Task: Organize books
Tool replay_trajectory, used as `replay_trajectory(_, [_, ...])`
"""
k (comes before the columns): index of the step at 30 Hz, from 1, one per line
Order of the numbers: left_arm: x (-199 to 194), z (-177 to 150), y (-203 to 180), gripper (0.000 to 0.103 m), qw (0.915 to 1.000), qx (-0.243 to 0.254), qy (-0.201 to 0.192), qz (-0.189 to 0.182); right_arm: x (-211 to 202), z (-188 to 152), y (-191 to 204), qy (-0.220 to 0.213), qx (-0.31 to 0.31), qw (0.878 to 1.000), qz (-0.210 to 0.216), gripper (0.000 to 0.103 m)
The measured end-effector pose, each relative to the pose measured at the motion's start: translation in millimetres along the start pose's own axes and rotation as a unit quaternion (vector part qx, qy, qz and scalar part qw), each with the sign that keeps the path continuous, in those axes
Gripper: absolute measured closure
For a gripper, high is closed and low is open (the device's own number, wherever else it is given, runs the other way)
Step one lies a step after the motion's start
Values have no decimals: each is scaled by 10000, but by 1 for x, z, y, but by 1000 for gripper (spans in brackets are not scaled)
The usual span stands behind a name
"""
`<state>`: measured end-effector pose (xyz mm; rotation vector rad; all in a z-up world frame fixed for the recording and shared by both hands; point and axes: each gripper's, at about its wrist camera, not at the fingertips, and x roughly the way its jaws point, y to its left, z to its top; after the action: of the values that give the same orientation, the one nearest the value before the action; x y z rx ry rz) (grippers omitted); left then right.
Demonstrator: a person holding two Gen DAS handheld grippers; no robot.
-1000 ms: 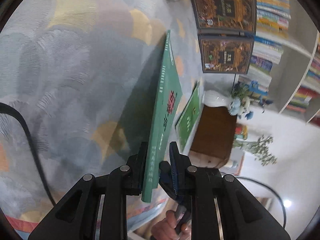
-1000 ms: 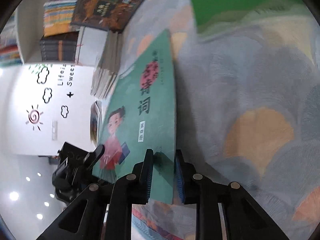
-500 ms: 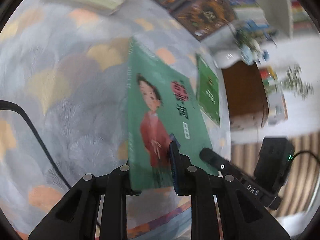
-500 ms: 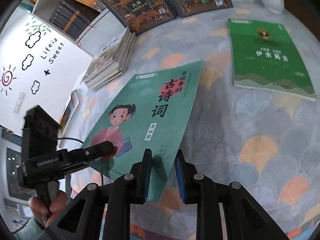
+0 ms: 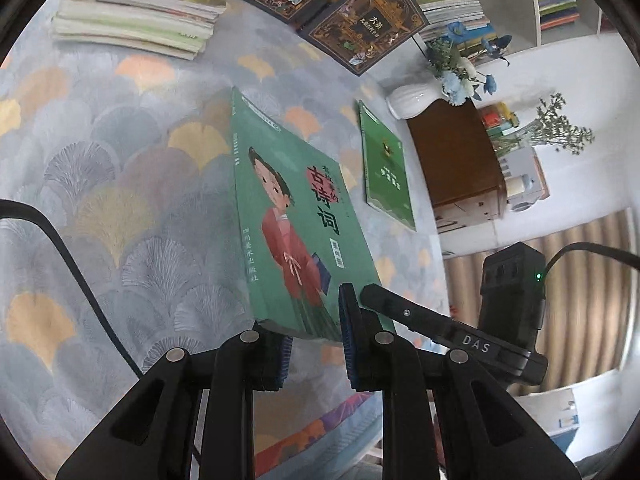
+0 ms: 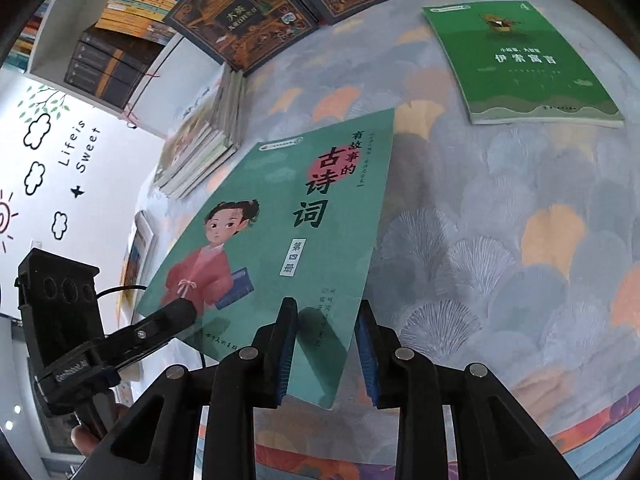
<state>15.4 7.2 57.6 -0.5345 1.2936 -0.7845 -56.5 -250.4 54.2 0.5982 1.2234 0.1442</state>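
The left gripper (image 5: 314,340) grasps the teal book (image 5: 288,232) above the worktop (image 5: 120,184). The right gripper (image 6: 326,344) jaws have just eased apart around its corner. Only the left view shows the vase (image 5: 412,98) beyond the book.

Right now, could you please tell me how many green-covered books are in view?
2. The poetry book is held off the table between both hand-held grippers; the brighter green book lies flat on the tablecloth beyond it. Others may hide in the stack.
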Motion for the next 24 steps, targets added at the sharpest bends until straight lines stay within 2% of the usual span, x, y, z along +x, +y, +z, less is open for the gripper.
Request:
replay_trajectory(4, [-3,-2,2,86,9999,144,23,51,3,0,12,-63,-71,9997,-237,75])
replay_trajectory(7, [-10,-1,-3,86,9989,393,-121,217,4,0,23,-120,-242,9990,-367,75])
replay_trajectory(11, [-18,-3,-3,86,9984,476,-183,259,4,-2,48,-195,-907,9923,-825,74])
replay_trajectory(15, [-28,0,9,86,9996,153,-250,-29,6,-1,47,-234,-851,9938,-683,74])
replay_trajectory(20, [-33,5,10,86,9994,251,-257,0,4,-2,41,-303,-664,9963,-444,74])
replay_trajectory(22, [-32,7,13,86,9995,255,-188,53,6,-3,43,-224,-737,9957,-517,73])
replay_trajectory(24, [-27,6,18,86,9995,276,104,147,13,-2,48,-84,-947,9925,-768,73])
